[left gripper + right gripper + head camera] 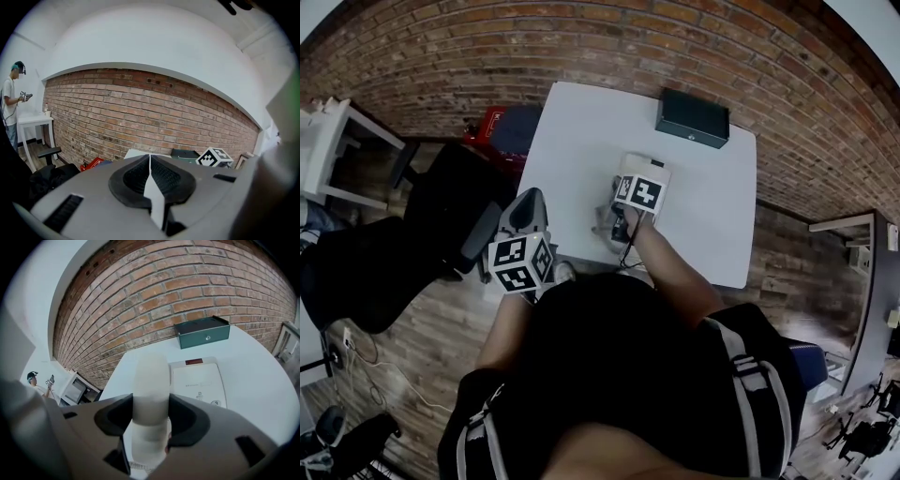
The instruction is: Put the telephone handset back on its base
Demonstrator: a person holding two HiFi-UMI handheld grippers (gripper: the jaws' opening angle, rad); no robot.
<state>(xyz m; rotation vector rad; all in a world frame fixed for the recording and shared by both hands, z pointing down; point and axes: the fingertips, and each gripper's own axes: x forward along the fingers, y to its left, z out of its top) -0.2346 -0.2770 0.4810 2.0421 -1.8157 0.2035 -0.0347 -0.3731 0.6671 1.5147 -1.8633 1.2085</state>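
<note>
A brick wall (581, 47) runs behind the white bench (572, 141); a dark green box (202, 332) sits at the bench's far edge by the wall; nearer me the white telephone base (199, 383) lies flat on the bench, its cradle side bare; my right hand-held gripper (151, 404) is clenched on the pale telephone handset (151, 373), held lengthwise between both jaws just left of the base; my left hand-held gripper (150, 173) is off the bench's left edge, its jaws pressed together with nothing between them.
</note>
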